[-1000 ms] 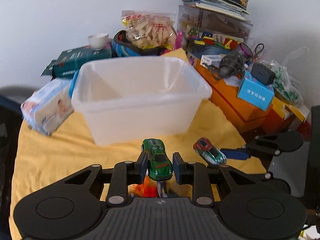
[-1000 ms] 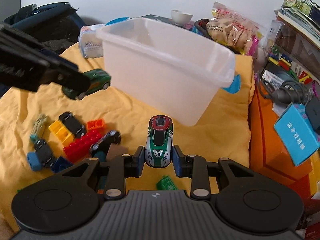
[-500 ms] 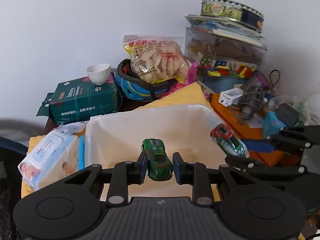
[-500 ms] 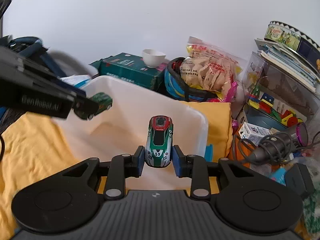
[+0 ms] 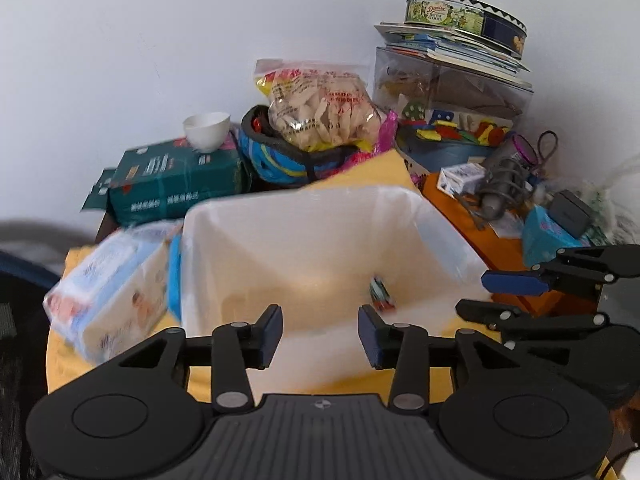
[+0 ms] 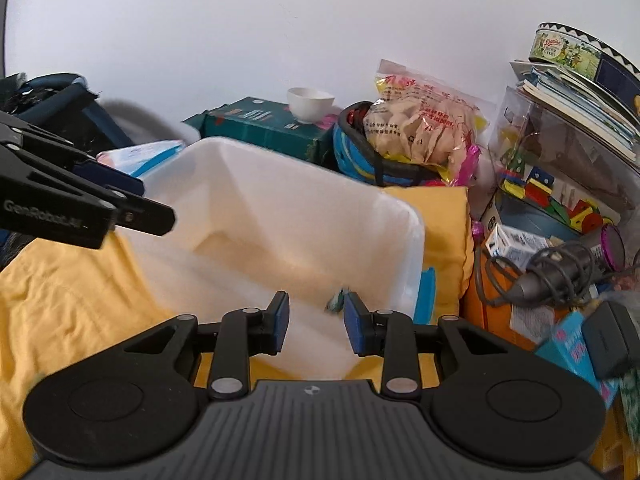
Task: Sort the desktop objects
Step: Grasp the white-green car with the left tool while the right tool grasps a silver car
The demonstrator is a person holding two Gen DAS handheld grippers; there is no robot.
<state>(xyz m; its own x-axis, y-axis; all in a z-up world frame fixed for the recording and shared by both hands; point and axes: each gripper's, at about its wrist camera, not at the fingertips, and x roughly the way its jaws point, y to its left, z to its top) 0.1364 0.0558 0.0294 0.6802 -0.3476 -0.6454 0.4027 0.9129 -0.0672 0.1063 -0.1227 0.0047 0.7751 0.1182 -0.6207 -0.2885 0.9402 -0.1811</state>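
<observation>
Both toy cars had left the jaws: left gripper (image 5: 319, 330) opening, right gripper (image 6: 316, 322) parted, both empty over the white bin (image 5: 436, 216). One car (image 5: 382, 294), blurred, lay inside the bin nearer its right wall, ahead of the right gripper.

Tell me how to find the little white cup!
Look behind the big white bin to the dark green box against the wall. The cup sits on top of it, left of the snack bag; it is the only small, plain white thing there.
</observation>
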